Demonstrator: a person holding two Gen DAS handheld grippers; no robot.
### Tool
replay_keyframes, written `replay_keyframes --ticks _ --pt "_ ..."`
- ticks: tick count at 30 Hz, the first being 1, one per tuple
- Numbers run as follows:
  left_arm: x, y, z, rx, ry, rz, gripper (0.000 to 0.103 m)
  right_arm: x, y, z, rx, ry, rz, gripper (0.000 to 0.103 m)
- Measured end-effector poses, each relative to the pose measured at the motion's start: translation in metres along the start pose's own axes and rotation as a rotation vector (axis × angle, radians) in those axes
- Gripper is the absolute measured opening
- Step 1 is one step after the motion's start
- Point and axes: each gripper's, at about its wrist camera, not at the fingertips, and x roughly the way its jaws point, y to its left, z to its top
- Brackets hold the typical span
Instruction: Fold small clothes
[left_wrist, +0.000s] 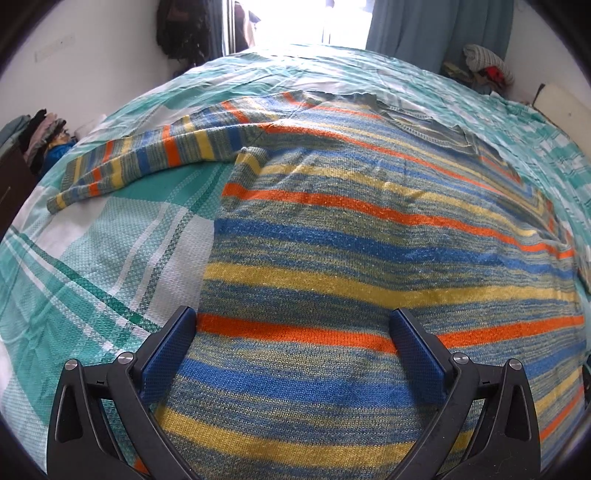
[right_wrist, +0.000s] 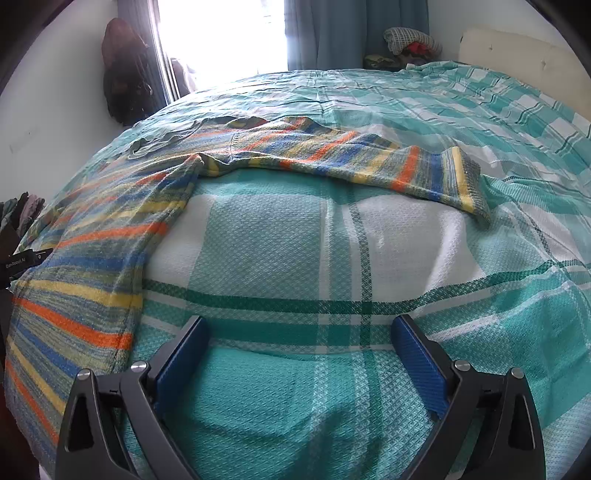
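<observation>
Both tools spread wide, empty: left tool (left_wrist: 293, 325) over sweater (left_wrist: 369, 240), possibly touching; right tool (right_wrist: 301, 334) over bedspread (right_wrist: 277, 240).

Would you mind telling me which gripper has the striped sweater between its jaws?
The left gripper: its open jaws straddle the striped sweater; the right gripper frames only bedspread.

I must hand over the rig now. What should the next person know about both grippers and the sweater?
Left gripper: open, holds nothing, over the lower body of the striped sweater.
Right gripper: open, holds nothing, over the bare bedspread, to the right of the sweater.
Sweater: spread flat on the bed, both sleeves stretched out to the sides.
Done: laid out only; no fold shows.
Left: fold in the sleeves, then the body.
</observation>
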Motion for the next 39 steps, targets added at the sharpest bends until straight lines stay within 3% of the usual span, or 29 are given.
replay_keyframes --ticks 39 --pt "0.0001 -0.0002 -0.0001 -0.001 0.001 0.0 0.103 -0.0015 0.002 -0.0011 -0.003 -0.001 0.002 0.1"
